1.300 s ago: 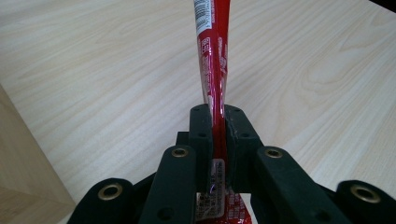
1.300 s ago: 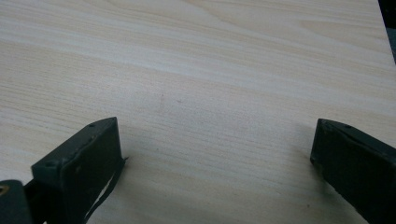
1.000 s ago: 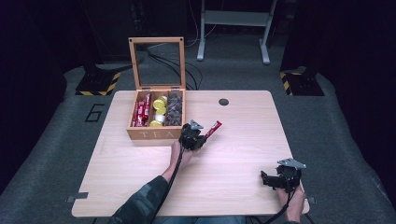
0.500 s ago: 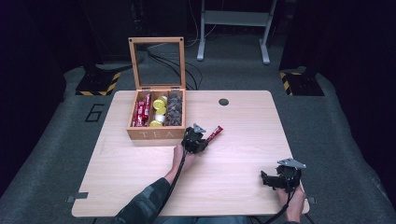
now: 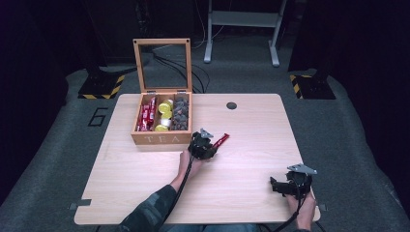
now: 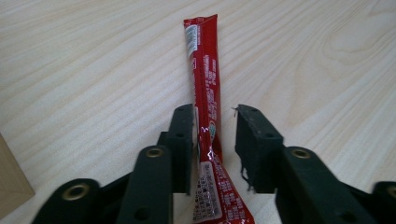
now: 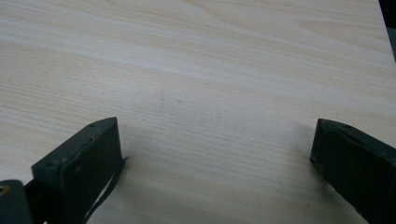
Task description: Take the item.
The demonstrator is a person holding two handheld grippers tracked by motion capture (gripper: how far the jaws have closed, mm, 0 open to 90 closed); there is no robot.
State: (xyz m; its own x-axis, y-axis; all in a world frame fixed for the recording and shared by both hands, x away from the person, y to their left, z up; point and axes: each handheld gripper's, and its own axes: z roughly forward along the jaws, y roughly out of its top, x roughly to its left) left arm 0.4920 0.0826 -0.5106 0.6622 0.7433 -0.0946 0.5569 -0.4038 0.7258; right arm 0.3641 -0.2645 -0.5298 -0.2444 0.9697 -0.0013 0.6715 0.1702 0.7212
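A long red stick packet (image 6: 206, 70) lies on the wooden table (image 5: 251, 125), just right of the tea box (image 5: 162, 139). My left gripper (image 6: 215, 114) straddles its near end; the jaws have just been opening, and the packet lies between them. The left pad (image 6: 183, 135) still touches the packet, while the right one stands off it. From above, the left gripper (image 5: 203, 145) sits at the box's front right corner, with the red packet (image 5: 221, 140) sticking out to its right. My right gripper (image 5: 276, 186) rests open near the table's front right corner, and the right gripper (image 7: 215, 135) has nothing between its jaws.
The wooden box marked TEA has its glass lid (image 5: 162, 65) standing upright, and holds red packets, yellow capsules and dark items in three rows. A dark round hole (image 5: 231, 105) sits at the table's far edge. Black stands and a white frame stand on the floor beyond.
The left gripper and the red packet have come slightly down and toward the near edge. The packet's far end now lies lower on the table. The right gripper has not moved.
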